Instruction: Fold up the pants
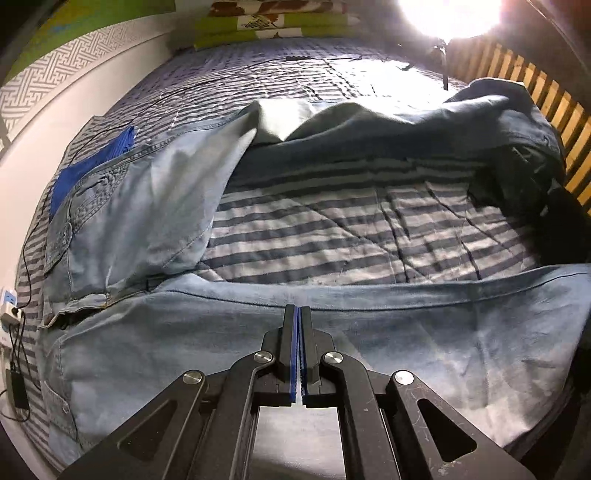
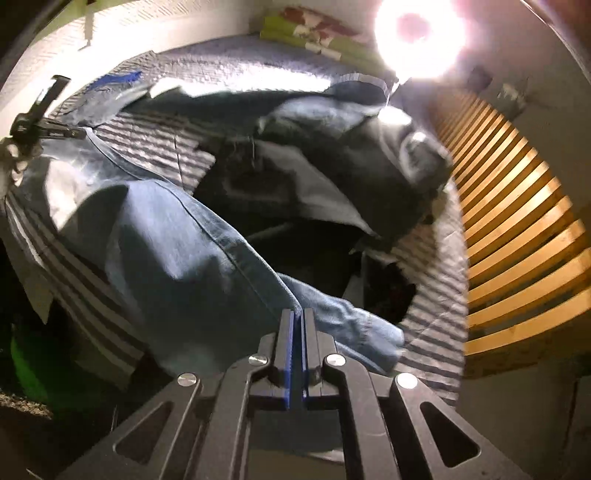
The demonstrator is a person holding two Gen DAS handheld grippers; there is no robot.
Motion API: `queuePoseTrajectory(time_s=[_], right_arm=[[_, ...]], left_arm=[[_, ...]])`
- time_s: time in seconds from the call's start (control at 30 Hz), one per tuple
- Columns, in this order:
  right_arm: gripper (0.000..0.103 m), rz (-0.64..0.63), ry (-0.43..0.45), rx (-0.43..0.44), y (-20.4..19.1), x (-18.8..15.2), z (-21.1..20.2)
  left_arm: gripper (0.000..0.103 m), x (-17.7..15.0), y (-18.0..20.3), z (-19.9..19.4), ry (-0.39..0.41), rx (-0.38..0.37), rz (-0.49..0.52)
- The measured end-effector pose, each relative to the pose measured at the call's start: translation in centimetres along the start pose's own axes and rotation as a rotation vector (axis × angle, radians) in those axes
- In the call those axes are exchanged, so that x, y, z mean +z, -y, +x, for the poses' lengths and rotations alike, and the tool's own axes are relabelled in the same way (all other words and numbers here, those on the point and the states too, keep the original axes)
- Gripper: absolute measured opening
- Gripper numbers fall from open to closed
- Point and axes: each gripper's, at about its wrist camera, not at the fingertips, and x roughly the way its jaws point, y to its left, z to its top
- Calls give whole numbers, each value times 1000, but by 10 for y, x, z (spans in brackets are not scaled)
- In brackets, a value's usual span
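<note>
Light blue denim pants (image 1: 147,350) lie spread on a striped bedspread (image 1: 332,229). One leg runs across the near side and the other bends up toward the back right. My left gripper (image 1: 298,310) is shut, with its tips pinched on the seam edge of the near leg. In the right wrist view the same leg (image 2: 184,258) rises off the bed toward my right gripper (image 2: 298,314), which is shut on it close to the hem. The left gripper (image 2: 48,125) also shows at the far left of that view, held by a hand at the pants' other end.
A heap of dark clothes (image 1: 517,147) (image 2: 332,155) sits at the bed's right side beside wooden slats (image 2: 517,240). A blue cloth (image 1: 92,162) pokes out behind the waistband. A cable and charger (image 1: 14,384) lie along the left edge. A lamp (image 1: 450,14) glares at the back.
</note>
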Motion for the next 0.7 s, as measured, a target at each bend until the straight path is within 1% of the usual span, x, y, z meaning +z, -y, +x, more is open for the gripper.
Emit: queuePoseTrajectory(time_s=[0.1, 0.17, 0.23, 0.3, 0.33, 0.4, 0.47, 0.53, 0.57, 0.6, 0.63, 0.67, 0.7], right_arm=[[3, -17, 86, -19, -15, 3, -43], [3, -19, 161, -31, -20, 9, -76], [2, 2, 250, -49, -20, 22, -112], [2, 13, 324, -90, -16, 42, -135], [2, 15, 342, -116, -12, 54, -140], [2, 30, 364, -161, 4, 88, -137], [1, 58, 350, -202, 26, 123, -113], [1, 77, 283, -251, 53, 163, -62], [0, 107, 237, -266, 69, 181, -30], [0, 129, 155, -265, 87, 199, 12], [0, 133, 88, -264, 98, 210, 47], [0, 155, 16, -291, 109, 218, 89], [0, 171, -25, -284, 114, 220, 110]], left_arm=[[0, -5, -5, -7, 21, 16, -5], [0, -9, -9, -14, 42, 27, -13], [0, -11, -13, -25, 83, 37, -15], [0, -9, -13, -31, 121, 62, -10], [0, -6, -13, -32, 139, 71, -19], [0, 3, -13, -30, 156, 73, -40], [0, 14, -11, -26, 174, 96, -53], [1, 26, -13, -24, 201, 139, -69], [1, 29, -15, -24, 204, 141, -83], [1, 33, -20, -24, 205, 140, -106], [1, 33, -26, -26, 204, 139, -123], [1, 32, -32, -29, 203, 136, -137], [2, 28, -39, -33, 202, 138, -143]])
